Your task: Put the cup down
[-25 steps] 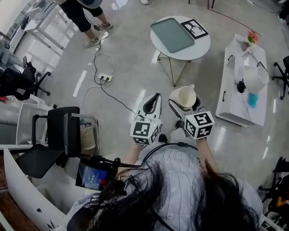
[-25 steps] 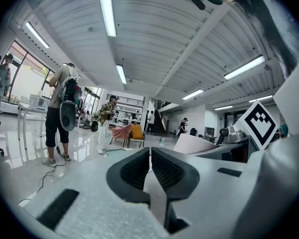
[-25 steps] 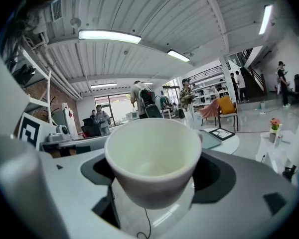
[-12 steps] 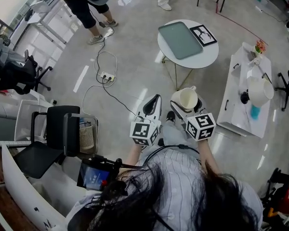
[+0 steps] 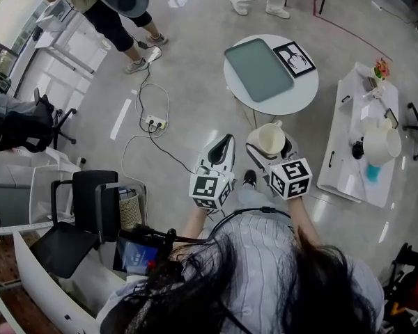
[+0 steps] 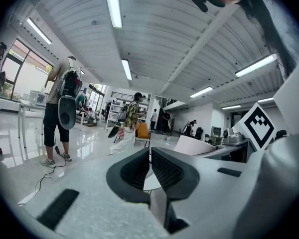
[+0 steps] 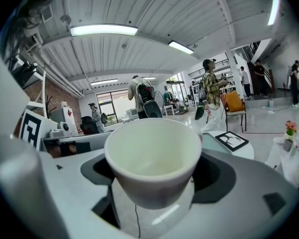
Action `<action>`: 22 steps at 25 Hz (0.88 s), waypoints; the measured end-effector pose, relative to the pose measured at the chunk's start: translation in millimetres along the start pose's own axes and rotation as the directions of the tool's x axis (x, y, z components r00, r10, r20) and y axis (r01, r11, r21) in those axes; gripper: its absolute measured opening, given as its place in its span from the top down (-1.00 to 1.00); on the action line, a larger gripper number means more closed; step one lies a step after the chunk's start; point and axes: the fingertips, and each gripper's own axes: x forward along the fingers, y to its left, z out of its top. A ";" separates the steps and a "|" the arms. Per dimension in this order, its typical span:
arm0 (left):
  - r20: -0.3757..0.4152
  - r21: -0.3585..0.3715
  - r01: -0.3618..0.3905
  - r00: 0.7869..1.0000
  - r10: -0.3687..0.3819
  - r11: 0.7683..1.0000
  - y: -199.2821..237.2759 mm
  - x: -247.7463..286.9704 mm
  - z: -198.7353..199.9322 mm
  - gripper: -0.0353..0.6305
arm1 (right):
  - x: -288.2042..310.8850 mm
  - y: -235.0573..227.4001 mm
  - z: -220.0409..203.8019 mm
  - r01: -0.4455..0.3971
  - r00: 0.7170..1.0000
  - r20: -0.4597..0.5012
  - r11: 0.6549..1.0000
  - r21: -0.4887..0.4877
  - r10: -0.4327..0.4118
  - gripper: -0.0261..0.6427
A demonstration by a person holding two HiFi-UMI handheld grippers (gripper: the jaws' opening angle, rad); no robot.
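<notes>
A cream-white cup (image 5: 271,139) sits upright between the jaws of my right gripper (image 5: 270,147), which is shut on it; in the right gripper view the cup (image 7: 153,158) fills the middle and looks empty. My left gripper (image 5: 221,151) is beside it on the left, held over the floor, its jaws shut with nothing between them (image 6: 150,167). Ahead stands a round white table (image 5: 292,92) bearing a grey-green tray (image 5: 258,69) and a framed black-and-white picture (image 5: 293,57). Both grippers are short of the table, above bare floor.
A long white low table (image 5: 348,179) with a white bowl (image 5: 382,143), a blue thing and flowers is at the right. A black chair (image 5: 76,207) and a mesh bin (image 5: 129,209) are at the left. A power strip (image 5: 155,122) with cables lies on the floor. People stand farther off.
The view has shifted a little toward the round table, which now sits closer to the grippers. The cup stays held in the right gripper; the left gripper stays shut.
</notes>
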 end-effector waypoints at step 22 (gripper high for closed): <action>-0.038 0.060 0.035 0.999 -0.033 0.998 23.2 138.5 28.4 0.82 | 96.1 -101.3 52.3 -0.038 0.999 0.022 0.998 0.056 0.037 -0.29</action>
